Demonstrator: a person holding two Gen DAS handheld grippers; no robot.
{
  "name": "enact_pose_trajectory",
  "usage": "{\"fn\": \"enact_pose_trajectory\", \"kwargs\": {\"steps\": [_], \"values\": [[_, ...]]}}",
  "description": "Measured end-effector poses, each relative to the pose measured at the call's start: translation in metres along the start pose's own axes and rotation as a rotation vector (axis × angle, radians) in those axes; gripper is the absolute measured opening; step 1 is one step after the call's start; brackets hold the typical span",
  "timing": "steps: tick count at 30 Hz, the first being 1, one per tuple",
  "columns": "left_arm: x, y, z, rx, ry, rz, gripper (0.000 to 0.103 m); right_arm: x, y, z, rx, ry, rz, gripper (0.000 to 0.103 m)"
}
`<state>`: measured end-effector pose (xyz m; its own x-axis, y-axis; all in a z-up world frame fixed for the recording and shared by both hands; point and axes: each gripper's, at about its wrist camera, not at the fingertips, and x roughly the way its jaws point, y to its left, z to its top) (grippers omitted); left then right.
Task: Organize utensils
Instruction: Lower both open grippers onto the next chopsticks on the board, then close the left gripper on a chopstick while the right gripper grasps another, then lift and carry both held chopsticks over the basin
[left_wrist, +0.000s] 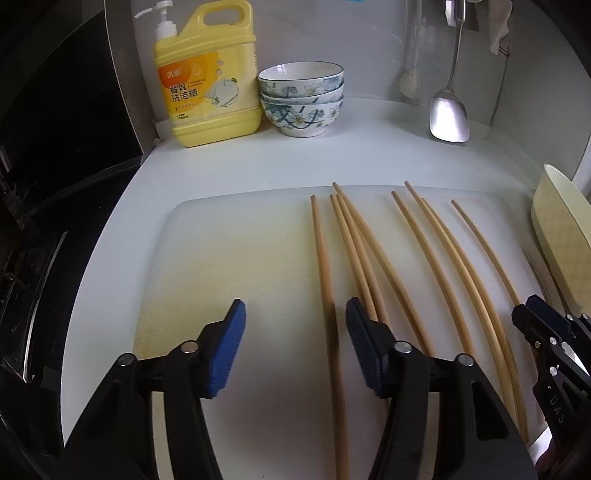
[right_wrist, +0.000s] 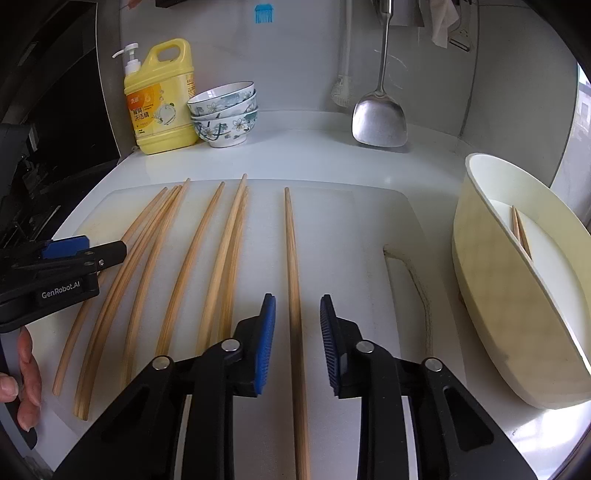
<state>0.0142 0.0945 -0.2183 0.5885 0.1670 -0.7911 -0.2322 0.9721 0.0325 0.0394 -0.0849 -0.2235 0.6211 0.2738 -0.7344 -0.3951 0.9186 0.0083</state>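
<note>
Several wooden chopsticks (left_wrist: 424, 251) lie side by side on a white cutting board (left_wrist: 240, 258); they also show in the right wrist view (right_wrist: 221, 251). My left gripper (left_wrist: 295, 343) is open, low over the board, straddling the leftmost chopstick (left_wrist: 325, 266). My right gripper (right_wrist: 297, 339) is open, its jaws on either side of the rightmost chopstick (right_wrist: 291, 251), which stays on the board. A cream holder (right_wrist: 517, 288) at the right has two chopsticks (right_wrist: 519, 229) in it. The left gripper also shows at the left of the right wrist view (right_wrist: 92, 254).
A yellow detergent bottle (left_wrist: 207, 77) and three stacked floral bowls (left_wrist: 303, 98) stand at the back. A steel spatula (right_wrist: 380, 114) and a brush (right_wrist: 341, 88) hang on the wall. A black stove (left_wrist: 55, 184) lies to the left.
</note>
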Motion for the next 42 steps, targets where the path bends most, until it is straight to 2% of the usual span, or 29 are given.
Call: {"fn": "enact_pose_trajectory", "kwargs": {"steps": [2, 3, 4, 5, 11, 16, 23, 28, 34, 42], "values": [[-0.001, -0.004, -0.001, 0.011, -0.002, -0.020, 0.035, 0.000, 0.005, 0.000, -0.025, 0.003, 0.001, 0.008], [-0.001, -0.007, -0.001, 0.022, -0.002, -0.033, 0.024, 0.000, 0.006, 0.000, -0.032, 0.005, 0.003, 0.006], [-0.002, -0.010, 0.000, 0.032, 0.002, -0.044, 0.018, 0.000, 0.006, 0.000, -0.033, 0.007, 0.007, 0.006], [-0.002, -0.011, 0.000, 0.040, 0.006, -0.057, 0.008, 0.000, 0.004, -0.001, -0.026, 0.007, 0.014, 0.006], [-0.001, -0.002, 0.003, 0.011, 0.034, -0.118, 0.007, -0.004, -0.005, 0.000, 0.058, 0.019, 0.059, 0.006], [-0.009, 0.006, 0.007, 0.011, 0.057, -0.141, 0.007, -0.019, 0.000, 0.004, 0.093, 0.003, 0.077, 0.006], [-0.053, 0.017, 0.029, 0.075, 0.027, -0.132, 0.007, -0.058, 0.018, 0.014, 0.142, 0.001, 0.103, 0.006], [-0.093, 0.008, 0.049, 0.149, -0.004, -0.182, 0.007, -0.098, 0.013, 0.031, 0.190, -0.039, 0.067, 0.006], [-0.128, -0.047, 0.068, 0.276, -0.041, -0.329, 0.007, -0.144, -0.034, 0.041, 0.306, -0.114, -0.042, 0.006], [-0.136, -0.168, 0.097, 0.411, -0.047, -0.530, 0.007, -0.180, -0.134, 0.028, 0.447, -0.147, -0.213, 0.006]]}}
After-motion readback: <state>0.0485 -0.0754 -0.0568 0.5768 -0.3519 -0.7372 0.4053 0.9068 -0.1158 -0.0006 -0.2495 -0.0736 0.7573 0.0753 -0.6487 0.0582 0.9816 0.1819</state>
